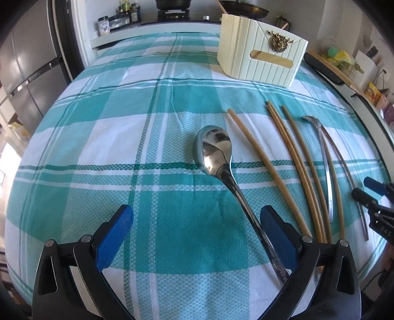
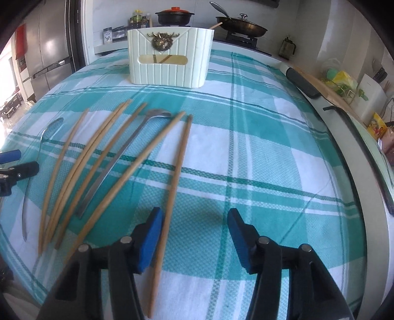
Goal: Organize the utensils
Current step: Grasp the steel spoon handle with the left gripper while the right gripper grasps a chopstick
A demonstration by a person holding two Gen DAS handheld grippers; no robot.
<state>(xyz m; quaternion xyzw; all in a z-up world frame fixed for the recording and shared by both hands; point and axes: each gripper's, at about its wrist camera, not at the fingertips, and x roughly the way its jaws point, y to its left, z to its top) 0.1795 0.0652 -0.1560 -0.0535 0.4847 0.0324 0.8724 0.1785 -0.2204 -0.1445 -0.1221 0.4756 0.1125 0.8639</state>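
A large steel spoon [image 1: 214, 150] lies on the teal checked cloth [image 1: 123, 128], its handle running between my open left gripper's [image 1: 197, 233] fingers, close to the right one. Several wooden chopsticks [image 1: 290, 169] and a second steel spoon [image 1: 325, 172] lie to its right. A cream utensil holder [image 1: 261, 54] stands at the back. In the right wrist view my right gripper [image 2: 194, 238] is open and empty; one chopstick [image 2: 172, 189] runs just inside its left finger. The other chopsticks [image 2: 81, 165], the second spoon [image 2: 118, 160] and the holder [image 2: 170, 59] show there too.
A stove with a black pot [image 2: 175, 16] and a pan [image 2: 242, 25] is behind the table. A fridge [image 2: 46, 56] stands at the left. A black bar [image 2: 301, 82] and cluttered counter items [image 2: 344, 81] lie along the right edge.
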